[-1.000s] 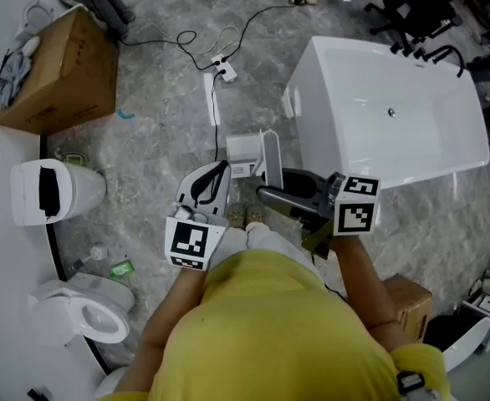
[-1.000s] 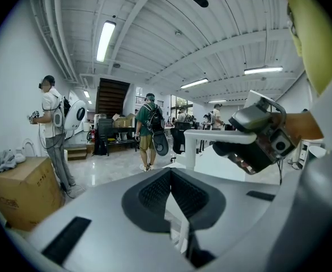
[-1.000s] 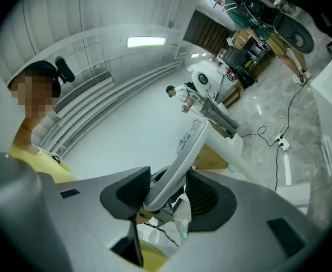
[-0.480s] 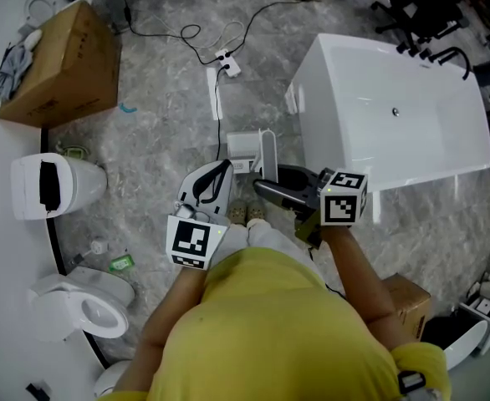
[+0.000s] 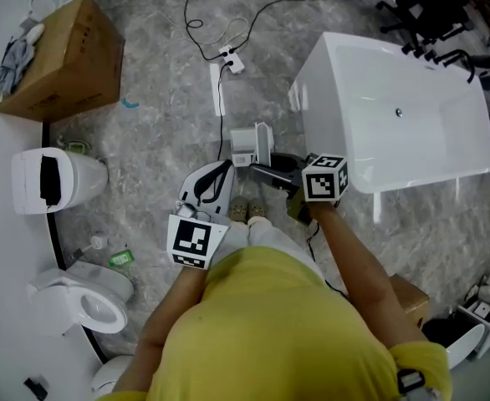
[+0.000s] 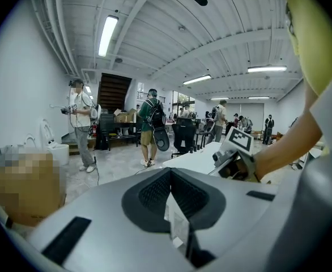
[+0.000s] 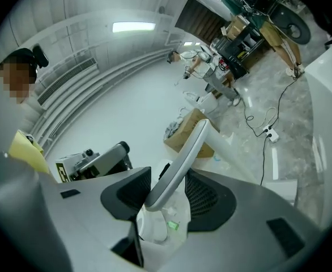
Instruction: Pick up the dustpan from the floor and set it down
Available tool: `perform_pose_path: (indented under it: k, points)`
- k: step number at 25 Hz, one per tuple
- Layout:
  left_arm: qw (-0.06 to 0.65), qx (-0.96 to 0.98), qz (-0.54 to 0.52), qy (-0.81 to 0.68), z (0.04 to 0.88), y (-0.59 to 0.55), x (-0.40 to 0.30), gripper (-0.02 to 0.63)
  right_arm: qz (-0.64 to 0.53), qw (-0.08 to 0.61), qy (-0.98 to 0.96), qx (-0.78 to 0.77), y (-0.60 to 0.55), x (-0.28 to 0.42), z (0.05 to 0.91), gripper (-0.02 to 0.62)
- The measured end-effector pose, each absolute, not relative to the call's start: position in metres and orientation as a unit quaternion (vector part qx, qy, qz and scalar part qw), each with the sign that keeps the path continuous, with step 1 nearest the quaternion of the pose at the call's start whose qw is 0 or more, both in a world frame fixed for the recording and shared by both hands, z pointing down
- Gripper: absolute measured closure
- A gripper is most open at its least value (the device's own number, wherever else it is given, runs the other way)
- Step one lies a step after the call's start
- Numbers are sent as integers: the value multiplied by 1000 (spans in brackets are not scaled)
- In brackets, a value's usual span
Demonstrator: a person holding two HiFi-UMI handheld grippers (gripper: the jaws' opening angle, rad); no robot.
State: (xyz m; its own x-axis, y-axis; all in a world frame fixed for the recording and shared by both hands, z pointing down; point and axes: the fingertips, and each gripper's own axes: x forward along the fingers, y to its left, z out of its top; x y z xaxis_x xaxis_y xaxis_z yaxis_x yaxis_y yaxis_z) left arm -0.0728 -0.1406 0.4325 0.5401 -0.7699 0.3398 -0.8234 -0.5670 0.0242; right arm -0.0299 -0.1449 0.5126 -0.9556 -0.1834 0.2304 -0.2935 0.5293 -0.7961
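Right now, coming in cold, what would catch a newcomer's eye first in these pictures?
The large white bathtub on the grey marbled floor dominates the upper right of the head view. Just left of it, the right hand-held gripper has a white dustpan by its handle, the jaws closing on it. A person in a yellow shirt fills the bottom.

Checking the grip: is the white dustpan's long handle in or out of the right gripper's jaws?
In: the long white handle lies between the right gripper's closing jaws, touching both pads.
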Motion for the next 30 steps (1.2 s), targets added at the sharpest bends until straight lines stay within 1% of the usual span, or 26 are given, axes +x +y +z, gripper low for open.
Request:
perform_pose_path:
  k: [6, 19, 21, 24, 26, 30]
  points:
    - [95, 870, 150, -460, 435, -140, -78, 604, 475, 72, -863, 155, -162, -27, 549, 410]
    - [101, 869, 155, -459, 440, -135, -82, 604, 495, 148, -837, 182, -158, -23, 604, 413]
    - [100, 869, 154, -460, 440, -134, -83, 604, 502, 169, -825, 197, -156, -22, 607, 403]
    - [101, 868, 151, -463, 440, -133, -87, 604, 530, 191, -792, 235, -152, -14, 609, 413]
    - [104, 868, 147, -462, 440, -133, -87, 604, 536, 199, -776, 267, -152, -5, 608, 371]
    - [93, 873, 149, -456, 436, -131, -83, 604, 493, 199, -781, 328, -155, 15, 584, 373]
